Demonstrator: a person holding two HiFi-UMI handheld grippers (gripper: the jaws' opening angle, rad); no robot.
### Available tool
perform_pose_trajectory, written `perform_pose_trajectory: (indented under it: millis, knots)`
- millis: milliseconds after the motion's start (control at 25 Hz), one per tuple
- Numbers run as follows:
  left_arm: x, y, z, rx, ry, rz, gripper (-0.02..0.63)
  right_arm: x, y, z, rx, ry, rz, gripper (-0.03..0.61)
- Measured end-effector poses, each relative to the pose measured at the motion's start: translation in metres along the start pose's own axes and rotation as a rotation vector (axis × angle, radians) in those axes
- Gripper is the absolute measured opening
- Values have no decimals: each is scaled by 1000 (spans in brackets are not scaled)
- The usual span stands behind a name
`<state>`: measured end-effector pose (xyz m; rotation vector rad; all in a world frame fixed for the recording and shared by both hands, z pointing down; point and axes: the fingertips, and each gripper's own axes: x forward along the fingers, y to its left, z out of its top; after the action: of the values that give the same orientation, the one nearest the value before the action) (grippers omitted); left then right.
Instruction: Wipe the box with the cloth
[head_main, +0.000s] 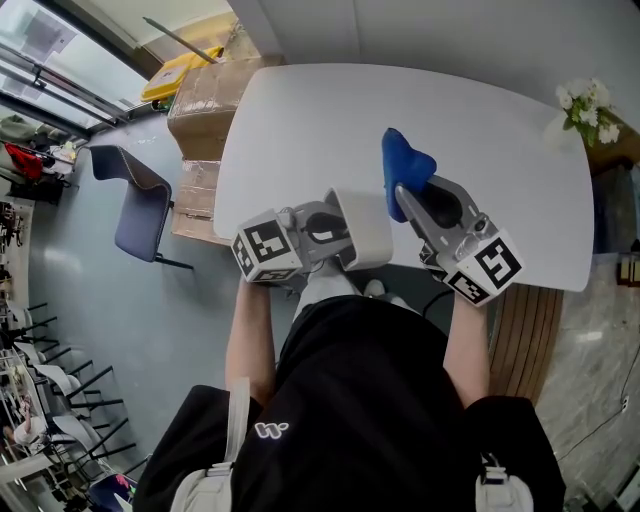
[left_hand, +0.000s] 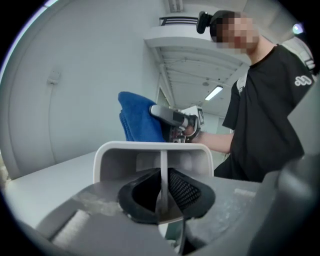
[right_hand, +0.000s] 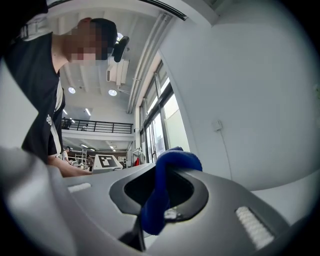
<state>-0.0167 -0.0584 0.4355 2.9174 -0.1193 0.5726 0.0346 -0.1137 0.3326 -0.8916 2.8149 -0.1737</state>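
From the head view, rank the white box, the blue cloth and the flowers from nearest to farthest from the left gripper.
1. white box: clamped in the left gripper, at the near edge of the table.
2. blue cloth: just to the right, held by the right gripper.
3. flowers: by the table's far right corner.

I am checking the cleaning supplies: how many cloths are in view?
1. The blue cloth is clamped in the right gripper's fingers, above the table. More may be hidden.
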Motion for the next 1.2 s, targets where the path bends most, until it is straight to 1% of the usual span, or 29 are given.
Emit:
perform_pose_trajectory:
  millis: [120,200,480,760,880,1000,1120,1200]
  knots:
    - [6,11,-20,8,122,36,51,-1,-1,-1,8,-5,-14,54]
    - [9,17,-33,16,187,48,51,-3,-3,-2,13,-8,-25,54]
    - [19,31,-73,14,374,44,52,-12,-11,-6,23,-7,-67,54]
    - [28,46,-111,62,597,14,52,-14,-16,-11,35,4,-89,54]
    - [28,56,-133,59,701,13,51,-15,-18,-13,39,9,-98,54]
    - [31,62,-143,76,776,14,51,-15,-20,-16,40,17,-106,54]
    - [37,67,-152,116,855,27,51,-17,-23,-18,42,24,-116,54]
    - [43,69,-155,131,879,28,51,-20,-26,-19,44,26,-124,54]
